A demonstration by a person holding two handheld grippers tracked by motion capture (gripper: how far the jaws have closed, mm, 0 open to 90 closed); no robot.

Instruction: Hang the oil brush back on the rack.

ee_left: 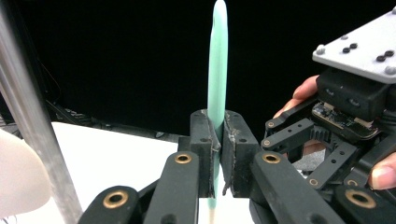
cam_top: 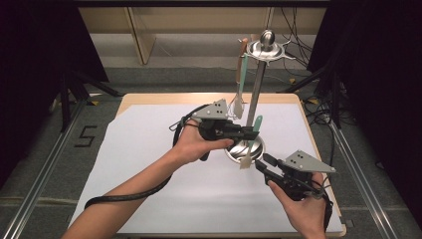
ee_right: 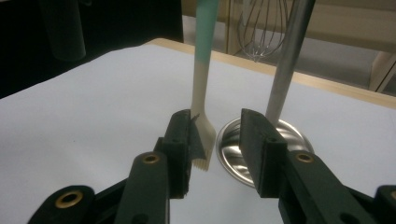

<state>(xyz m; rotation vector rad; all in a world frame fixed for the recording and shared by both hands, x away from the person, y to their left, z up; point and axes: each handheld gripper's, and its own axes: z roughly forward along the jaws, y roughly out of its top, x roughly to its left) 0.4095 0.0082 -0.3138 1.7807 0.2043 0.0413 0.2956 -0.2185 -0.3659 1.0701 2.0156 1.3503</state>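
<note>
Black jaws of the left gripper (ee_left: 218,154) clamp the mint-green handle of an upright silicone brush (ee_left: 217,74), long axis vertical; its white bristle head hangs just beside the steel stand base (ee_right: 233,144), between the parted jaws of the right gripper (ee_right: 215,151), untouched

The left gripper (cam_top: 253,131) holds a green-handled brush (cam_top: 251,144), and its black pads cover the middle of the handle. In the left gripper view the top of the handle is cut off by the picture's top edge, and the bristle end is hidden below the pads. In the right gripper view the handle is cut off at the top too. The whisk (ee_right: 261,32) there is blurry and cut off at the top. The metal pole (ee_right: 287,60) of the stand runs out of the top as well. A blurry white shape (ee_left: 18,179) at the left gripper view's edge cannot be told.
</note>
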